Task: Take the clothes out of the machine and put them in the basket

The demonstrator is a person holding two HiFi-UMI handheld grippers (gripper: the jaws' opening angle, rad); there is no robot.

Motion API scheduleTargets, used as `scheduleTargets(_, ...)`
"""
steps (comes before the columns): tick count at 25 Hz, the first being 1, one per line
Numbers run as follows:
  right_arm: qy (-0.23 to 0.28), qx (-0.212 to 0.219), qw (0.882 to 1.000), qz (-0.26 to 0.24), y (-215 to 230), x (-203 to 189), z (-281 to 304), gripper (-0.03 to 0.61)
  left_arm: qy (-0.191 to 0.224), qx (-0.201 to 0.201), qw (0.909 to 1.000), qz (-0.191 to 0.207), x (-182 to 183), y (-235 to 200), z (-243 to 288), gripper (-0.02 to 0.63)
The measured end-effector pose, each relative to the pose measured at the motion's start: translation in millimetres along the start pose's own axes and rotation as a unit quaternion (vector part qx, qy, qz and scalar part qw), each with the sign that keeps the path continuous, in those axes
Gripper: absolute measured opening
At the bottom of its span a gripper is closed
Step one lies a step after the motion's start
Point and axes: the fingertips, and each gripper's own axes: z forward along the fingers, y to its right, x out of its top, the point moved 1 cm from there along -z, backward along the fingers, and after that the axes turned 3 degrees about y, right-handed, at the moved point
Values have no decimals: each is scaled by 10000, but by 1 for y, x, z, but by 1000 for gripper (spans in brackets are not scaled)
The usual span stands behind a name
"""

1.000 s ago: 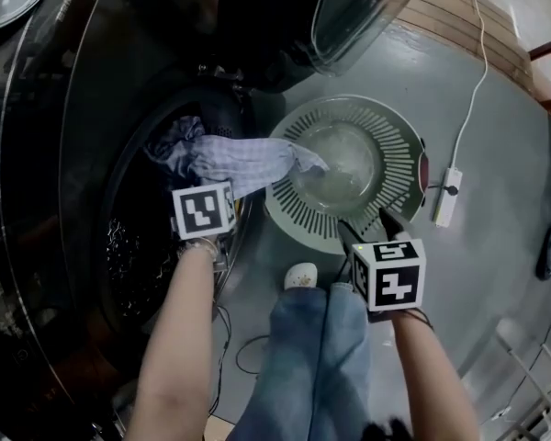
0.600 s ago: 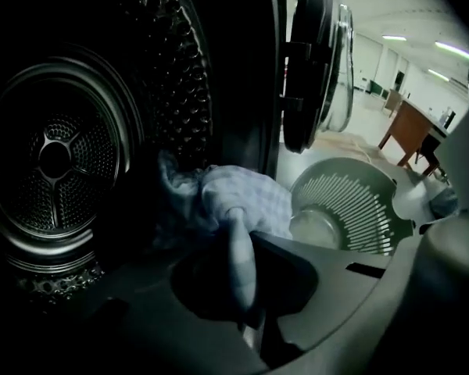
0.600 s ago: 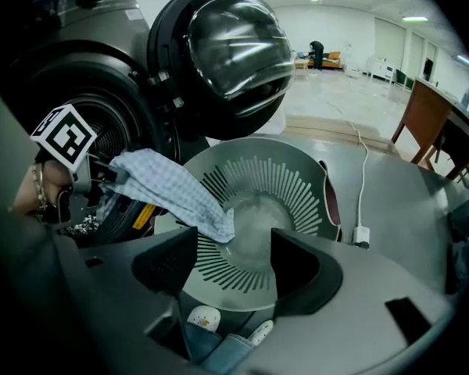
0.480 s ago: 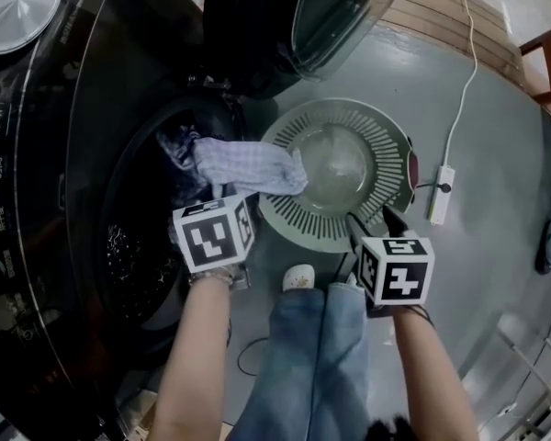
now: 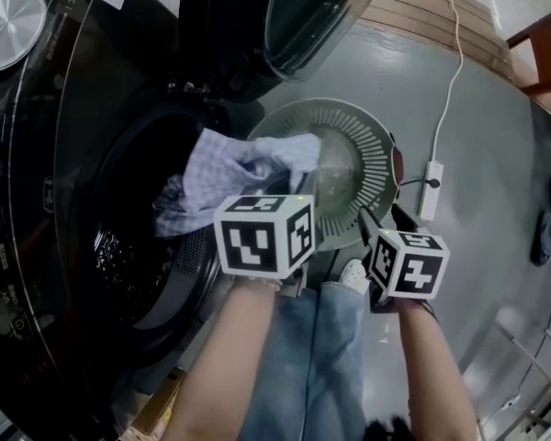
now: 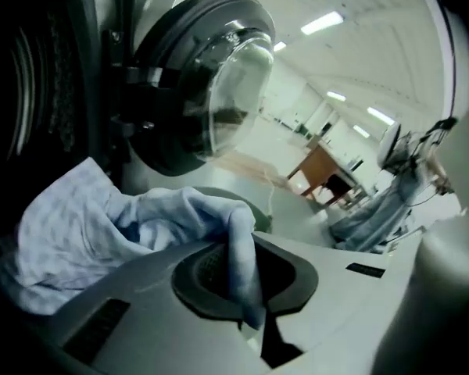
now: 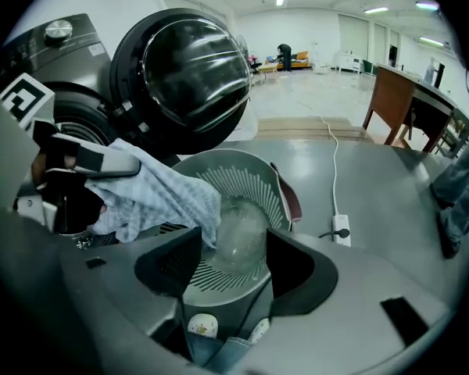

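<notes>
Currently the washing machine stands with its door open, and the basket sits on the floor just beside it, apparently empty. We note one pale checked cloth stretched from the drum mouth to the basket rim, clenched in the left claw. The right claw is closing on nothing. We judge the first garment mid-transfer, with its release pending; what remains in the drum is unclear.

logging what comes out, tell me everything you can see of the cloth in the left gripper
The cloth is pale, finely checked, thin-looking fabric, crumpled. One bunched fold is pinched between the shut jaws of the left gripper; the rest hangs loose, its tail trailing toward the washing machine's open drum, its leading end over the rim of the basket. Whether the tail touches the drum is unclear.
</notes>
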Motion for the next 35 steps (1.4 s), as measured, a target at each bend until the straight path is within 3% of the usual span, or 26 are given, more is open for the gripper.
scheduleTargets(2, 14, -52, 9999, 159, 6, -1, -2, 253, 140, -709, 9973, -90, 4, 29, 5, 12)
scheduleTargets(3, 24, -68, 9997, 243, 8, -1, -3, 252, 153, -847, 9963, -22, 5, 37, 7, 14)
scheduleTargets(7, 47, -86, 9993, 364, 11, -3, -6, 247, -201, -488, 9980, 350, -7, 36, 18, 14)
scheduleTargets(11, 41, -81, 9993, 353, 9, -4, -5, 247, -390, -362, 9981, 308, -19, 24, 21, 36)
scheduleTargets(12, 43, -77, 9993, 352, 9, -4, -4, 247, -442, -325, 9981, 290, -22, 21, 22, 134)
scheduleTargets(13, 40, -71, 9994, 349, 8, -4, -4, 247, -510, -258, 9980, 273, -25, 16, 24, 316)
scheduleTargets(14, 31, -60, 9994, 341, 7, -5, -3, 247, -569, -144, 9979, 278, -27, 10, 24, 393)
scheduleTargets(17, -10, -13, 9996, 281, 2, -7, -1, 247, -595, 428, 9958, 550, -31, -19, 18, 419)
scheduleTargets(21, -56, 48, 9998, 170, -5, -7, 3, 247, -755, 1172, 9846, 1053, -41, -63, 0, 431)
scheduleTargets(23, -87, 98, 9998, 121, -10, -7, 5, 246, -864, 1626, 9749, 1251, -49, -89, -14, 433)
scheduleTargets(26, -141, 178, 9997, 31, -19, -9, 8, 247, -1059, 2476, 9497, 1600, -61, -130, -39, 446)
scheduleTargets(29, -201, 234, 9995, -67, -25, -11, 10, 247, -1430, 2959, 9309, 1596, -82, -158, -57, 446)
scheduleTargets(32, -239, 291, 9992, -119, -30, -12, 12, 245, -1641, 3168, 9262, 1222, -100, -171, -65, 442)
scheduleTargets(33, -248, 300, 9992, -132, -31, -12, 12, 245, -1680, 3274, 9230, 1123, -103, -174, -68, 402)
scheduleTargets(34, -256, 302, 9991, -143, -31, -12, 13, 245, -1696, 3408, 9185, 1065, -104, -176, -70, 286)
scheduleTargets(35, -262, 298, 9991, -152, -31, -11, 13, 245, -1662, 3498, 9162, 1033, -103, -176, -71, 53)
